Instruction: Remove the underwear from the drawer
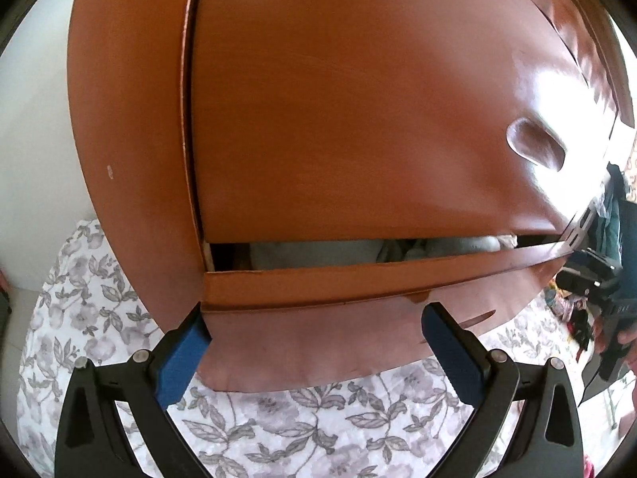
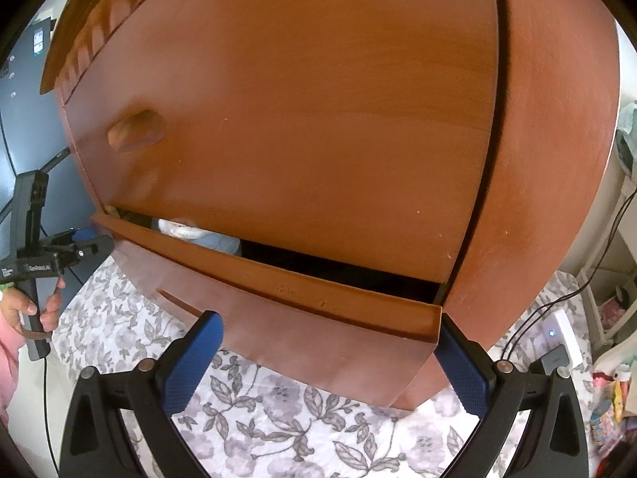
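Your floor (image 2: 278, 418), with its grey floral covering, fills the lower frame. The brown cabinet (image 2: 318, 119) stands directly on it; at lower right, cables (image 2: 529, 318) lie beside a white box (image 2: 565, 326).

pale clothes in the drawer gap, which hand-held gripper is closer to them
Left. The left hand-held gripper sits directly below the pale clothes, at the drawer front. The right hand-held gripper is at the drawer's other end, where the gap looks dark.

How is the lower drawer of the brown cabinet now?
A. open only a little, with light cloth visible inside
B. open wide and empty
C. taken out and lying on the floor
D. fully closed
A: the lower drawer shows a narrow gap with light cloth inside.
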A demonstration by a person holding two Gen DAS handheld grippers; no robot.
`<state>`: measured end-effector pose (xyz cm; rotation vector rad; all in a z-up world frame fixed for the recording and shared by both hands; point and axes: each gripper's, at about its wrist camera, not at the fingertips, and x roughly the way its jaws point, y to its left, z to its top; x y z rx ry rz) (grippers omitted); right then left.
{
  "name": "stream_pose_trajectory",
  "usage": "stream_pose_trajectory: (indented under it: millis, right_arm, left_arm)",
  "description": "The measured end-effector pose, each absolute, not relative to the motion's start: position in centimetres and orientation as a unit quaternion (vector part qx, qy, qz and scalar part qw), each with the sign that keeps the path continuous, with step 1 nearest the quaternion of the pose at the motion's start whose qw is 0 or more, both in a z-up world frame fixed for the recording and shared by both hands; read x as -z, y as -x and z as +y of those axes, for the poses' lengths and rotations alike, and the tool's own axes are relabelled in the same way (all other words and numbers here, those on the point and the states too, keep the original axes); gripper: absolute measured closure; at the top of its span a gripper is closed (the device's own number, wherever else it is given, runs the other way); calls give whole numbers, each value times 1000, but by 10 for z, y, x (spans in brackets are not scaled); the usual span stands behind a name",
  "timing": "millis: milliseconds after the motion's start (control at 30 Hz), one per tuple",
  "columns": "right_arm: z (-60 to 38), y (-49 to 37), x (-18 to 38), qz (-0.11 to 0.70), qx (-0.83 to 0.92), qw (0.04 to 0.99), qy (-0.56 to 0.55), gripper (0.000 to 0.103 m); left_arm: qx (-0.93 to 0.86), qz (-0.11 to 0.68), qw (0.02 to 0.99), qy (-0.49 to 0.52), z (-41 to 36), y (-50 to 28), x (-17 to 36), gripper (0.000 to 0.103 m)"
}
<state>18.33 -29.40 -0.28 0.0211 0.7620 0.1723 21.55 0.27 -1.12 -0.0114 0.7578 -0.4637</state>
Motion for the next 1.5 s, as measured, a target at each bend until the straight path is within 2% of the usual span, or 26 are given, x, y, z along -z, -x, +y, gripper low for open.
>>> stream_pose_trajectory:
  millis: [533, 1000, 1500]
  right_arm:
    - [-288, -142, 1, 362, -86, 928, -15, 0]
    - [-281, -85, 0, 358, -87, 929, -30, 0]
    - [-280, -85, -8, 361, -129, 924, -2, 0]
  left_arm:
    - [231, 364, 902, -33, 6, -164, 15, 0]
    - [238, 367, 899, -26, 22, -111, 16, 0]
    - [257, 374, 889, -51, 19, -118, 18, 0]
